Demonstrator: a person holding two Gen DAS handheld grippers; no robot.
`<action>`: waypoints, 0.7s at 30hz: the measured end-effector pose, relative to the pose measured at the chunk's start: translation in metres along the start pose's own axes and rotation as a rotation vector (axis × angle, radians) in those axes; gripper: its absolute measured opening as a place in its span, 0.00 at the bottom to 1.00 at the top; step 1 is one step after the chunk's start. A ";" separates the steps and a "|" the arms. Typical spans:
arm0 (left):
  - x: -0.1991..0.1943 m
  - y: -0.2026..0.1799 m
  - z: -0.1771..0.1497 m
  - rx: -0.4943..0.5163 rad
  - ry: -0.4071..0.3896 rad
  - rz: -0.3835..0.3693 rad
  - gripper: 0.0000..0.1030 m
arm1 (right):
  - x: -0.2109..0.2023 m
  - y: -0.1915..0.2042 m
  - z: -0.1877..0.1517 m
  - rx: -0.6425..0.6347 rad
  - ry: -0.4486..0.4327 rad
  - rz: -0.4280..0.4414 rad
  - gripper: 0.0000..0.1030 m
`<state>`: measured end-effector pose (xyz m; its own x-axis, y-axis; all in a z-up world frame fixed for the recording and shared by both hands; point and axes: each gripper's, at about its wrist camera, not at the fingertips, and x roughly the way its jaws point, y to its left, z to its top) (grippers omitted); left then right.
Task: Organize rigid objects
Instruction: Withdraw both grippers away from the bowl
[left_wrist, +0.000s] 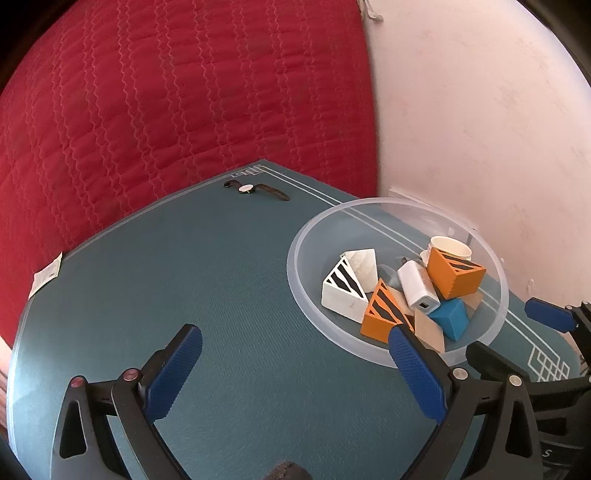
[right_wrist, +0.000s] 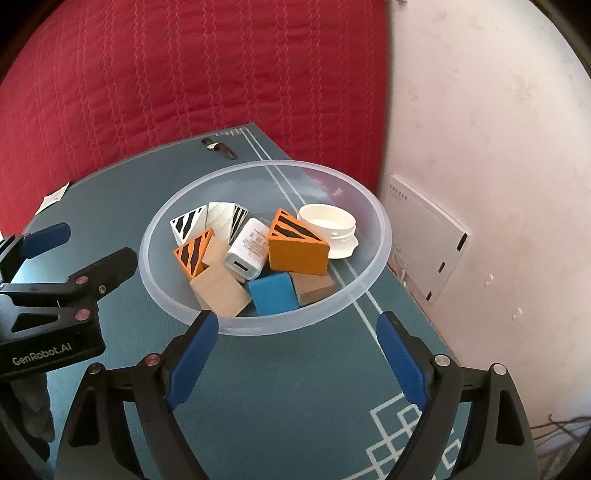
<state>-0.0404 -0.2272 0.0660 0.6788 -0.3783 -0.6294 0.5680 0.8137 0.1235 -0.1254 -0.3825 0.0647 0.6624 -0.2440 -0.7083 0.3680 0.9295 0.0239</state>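
Bowl (right_wrist: 369, 206), clear plastic, heaped with striped wedges (right_wrist: 297, 245).

Frosted plastic bowl (right_wrist: 373, 280), matt wooden blocks (right_wrist: 221, 293) (smooth-faced), quilted red cloth (left_wrist: 166, 92)

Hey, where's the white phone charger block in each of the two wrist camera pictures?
Left wrist: white charger lies right of centre, in the clear bowl, between two orange wedges.
Right wrist: white charger lies near centre, middle of the bowl.
Shared landmark: blue block just nearer the camera.
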 end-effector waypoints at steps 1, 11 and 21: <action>-0.001 0.000 0.000 0.003 0.000 0.000 1.00 | 0.000 0.000 0.000 0.000 0.001 0.001 0.86; -0.002 0.000 -0.002 0.009 0.001 0.001 1.00 | -0.001 0.003 -0.004 -0.008 0.006 0.006 0.86; -0.003 -0.002 -0.002 0.022 0.005 -0.006 1.00 | 0.002 0.005 -0.005 -0.005 0.011 0.018 0.87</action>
<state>-0.0446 -0.2272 0.0657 0.6730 -0.3812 -0.6338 0.5822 0.8015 0.1362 -0.1250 -0.3772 0.0598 0.6616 -0.2242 -0.7156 0.3531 0.9350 0.0335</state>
